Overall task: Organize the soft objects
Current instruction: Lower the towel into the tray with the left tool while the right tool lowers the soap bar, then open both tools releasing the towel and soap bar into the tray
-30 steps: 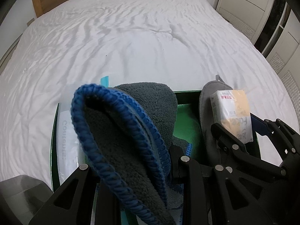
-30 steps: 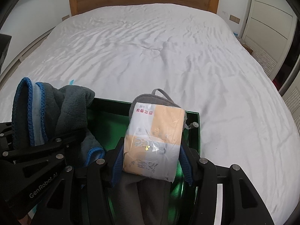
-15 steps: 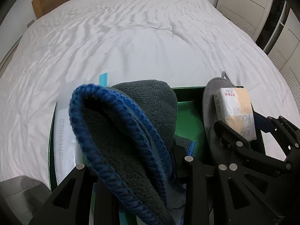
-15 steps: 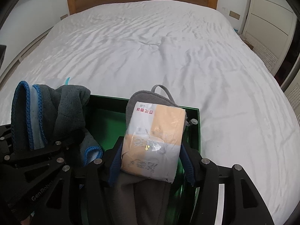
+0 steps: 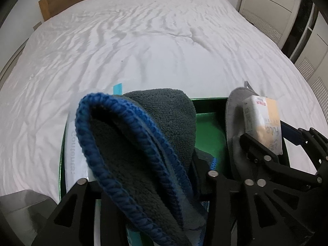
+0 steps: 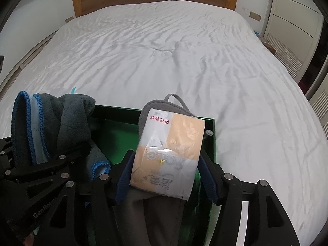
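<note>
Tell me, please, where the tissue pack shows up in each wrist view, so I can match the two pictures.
Left wrist view: the tissue pack is at the right edge, held in the right gripper.
Right wrist view: the tissue pack is at lower centre, between the gripper's blue pads.
Shared landmark: the green box behind it.

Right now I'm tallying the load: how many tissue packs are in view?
1. The tissue pack sits against a grey cloth, both clamped in the right hand-held gripper over the green box. More may hide beneath.
</note>
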`<state>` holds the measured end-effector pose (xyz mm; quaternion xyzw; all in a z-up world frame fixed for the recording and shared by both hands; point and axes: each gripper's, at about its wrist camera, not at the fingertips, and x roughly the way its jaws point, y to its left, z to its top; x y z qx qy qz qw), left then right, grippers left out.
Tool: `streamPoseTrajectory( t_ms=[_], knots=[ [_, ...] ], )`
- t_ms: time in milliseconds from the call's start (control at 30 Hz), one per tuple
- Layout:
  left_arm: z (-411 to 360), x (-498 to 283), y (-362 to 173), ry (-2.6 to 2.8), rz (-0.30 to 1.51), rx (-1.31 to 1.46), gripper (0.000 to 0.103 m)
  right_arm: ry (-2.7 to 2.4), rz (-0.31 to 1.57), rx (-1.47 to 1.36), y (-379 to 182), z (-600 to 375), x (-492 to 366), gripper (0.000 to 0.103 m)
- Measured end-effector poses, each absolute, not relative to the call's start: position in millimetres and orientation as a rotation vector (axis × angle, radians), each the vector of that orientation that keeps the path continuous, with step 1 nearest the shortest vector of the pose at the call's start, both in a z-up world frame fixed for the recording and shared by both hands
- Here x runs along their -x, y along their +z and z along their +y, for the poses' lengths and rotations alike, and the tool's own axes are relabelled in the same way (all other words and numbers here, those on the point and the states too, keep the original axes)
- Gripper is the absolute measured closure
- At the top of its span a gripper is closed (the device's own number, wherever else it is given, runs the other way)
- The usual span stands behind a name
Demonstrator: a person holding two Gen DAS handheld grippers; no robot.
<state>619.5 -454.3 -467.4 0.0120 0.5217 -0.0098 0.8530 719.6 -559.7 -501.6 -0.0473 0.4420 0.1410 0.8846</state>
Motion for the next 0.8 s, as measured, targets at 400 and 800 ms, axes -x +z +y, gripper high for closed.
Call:
streamPoseTrajectory(
  t_ms=[400, 800],
  knots=[
    [-452.6, -612.7, -453.7, 0.009, 1.029, -0.061, 0.047, 0.291, 0.886, 0.114, -491.4, -565.8, -711.0, 0.033],
    [-447.7, -608.3, -431.9, 0.029, 0.96, -0.052, 0.041, 0.309, 0.839, 0.09, -470.6, -571.7, -701.5, 0.031]
  ],
)
